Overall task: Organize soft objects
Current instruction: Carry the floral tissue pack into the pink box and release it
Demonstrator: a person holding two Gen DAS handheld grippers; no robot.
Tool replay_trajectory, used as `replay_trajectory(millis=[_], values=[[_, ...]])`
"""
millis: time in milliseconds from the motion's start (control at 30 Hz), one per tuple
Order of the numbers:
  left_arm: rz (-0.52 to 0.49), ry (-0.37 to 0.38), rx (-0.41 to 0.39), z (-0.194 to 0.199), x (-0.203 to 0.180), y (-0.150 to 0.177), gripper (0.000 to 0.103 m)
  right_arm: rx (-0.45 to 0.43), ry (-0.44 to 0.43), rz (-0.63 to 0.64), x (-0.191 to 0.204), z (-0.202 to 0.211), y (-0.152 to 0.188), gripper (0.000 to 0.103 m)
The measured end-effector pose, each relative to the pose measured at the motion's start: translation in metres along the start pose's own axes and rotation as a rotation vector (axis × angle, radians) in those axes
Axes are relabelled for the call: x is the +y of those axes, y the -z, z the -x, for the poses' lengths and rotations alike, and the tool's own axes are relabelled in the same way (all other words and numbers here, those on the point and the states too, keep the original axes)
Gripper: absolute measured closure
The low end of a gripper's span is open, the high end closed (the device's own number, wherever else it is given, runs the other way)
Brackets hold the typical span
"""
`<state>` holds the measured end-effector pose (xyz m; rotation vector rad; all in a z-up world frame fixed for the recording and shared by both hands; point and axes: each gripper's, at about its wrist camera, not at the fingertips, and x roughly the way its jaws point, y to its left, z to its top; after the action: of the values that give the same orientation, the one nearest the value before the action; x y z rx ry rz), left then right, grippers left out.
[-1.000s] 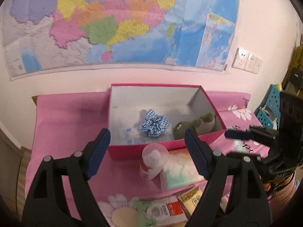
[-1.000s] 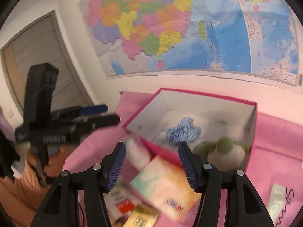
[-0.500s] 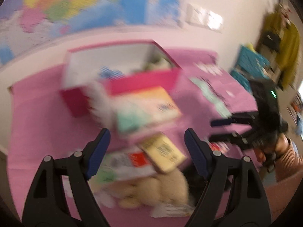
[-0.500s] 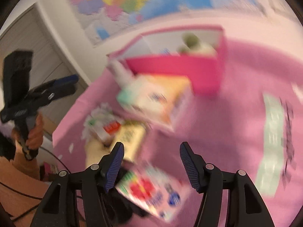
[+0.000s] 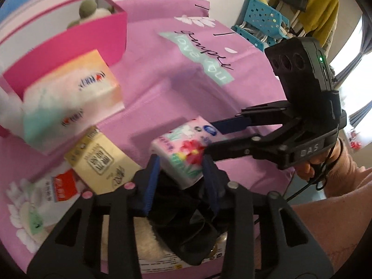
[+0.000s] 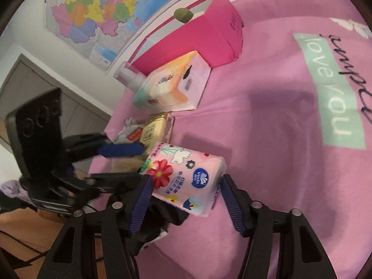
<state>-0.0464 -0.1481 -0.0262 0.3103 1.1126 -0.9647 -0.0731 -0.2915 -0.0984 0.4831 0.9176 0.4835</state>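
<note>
A small pink floral tissue pack lies on a black cloth near the table's front edge. My left gripper points steeply down. Its jaws are closing, with the pack's near end between the pads; I see no squeeze. My right gripper comes in from the side. Its jaws are closing too, and its pads touch the pack's two ends. A pink box behind holds a green plush.
A large tissue pack leans on the box. A yellow pack and a white red-labelled pack lie near it, a beige plush under my left gripper. A bottle stands left of the box. A blue basket stands beyond the pink tablecloth.
Both grippers have dropped from in front of the box towards the table's front and rolled. The floral pack now sits between both pairs of jaws, and both pairs have narrowed.
</note>
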Motion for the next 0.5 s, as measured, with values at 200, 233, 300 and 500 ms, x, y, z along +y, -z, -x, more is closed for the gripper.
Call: replay_trajectory(millis=[200,233,300,500], values=[[0.034,0.020,-0.025,0.008,0.006,-0.001,0.065,-0.019,0.014,0.020,0.006,0.000,-0.002,0.060],[0.037,0.015,-0.040,0.012,0.007,-0.003,0.065,-0.022,0.020,0.031,0.009,0.001,-0.003,0.060],[0.045,0.006,-0.075,0.020,0.010,-0.010,0.065,-0.032,0.030,0.055,0.015,0.003,-0.007,0.060],[0.065,-0.049,-0.189,0.054,0.025,-0.030,0.065,-0.094,0.057,0.160,0.043,0.010,-0.034,0.061]])
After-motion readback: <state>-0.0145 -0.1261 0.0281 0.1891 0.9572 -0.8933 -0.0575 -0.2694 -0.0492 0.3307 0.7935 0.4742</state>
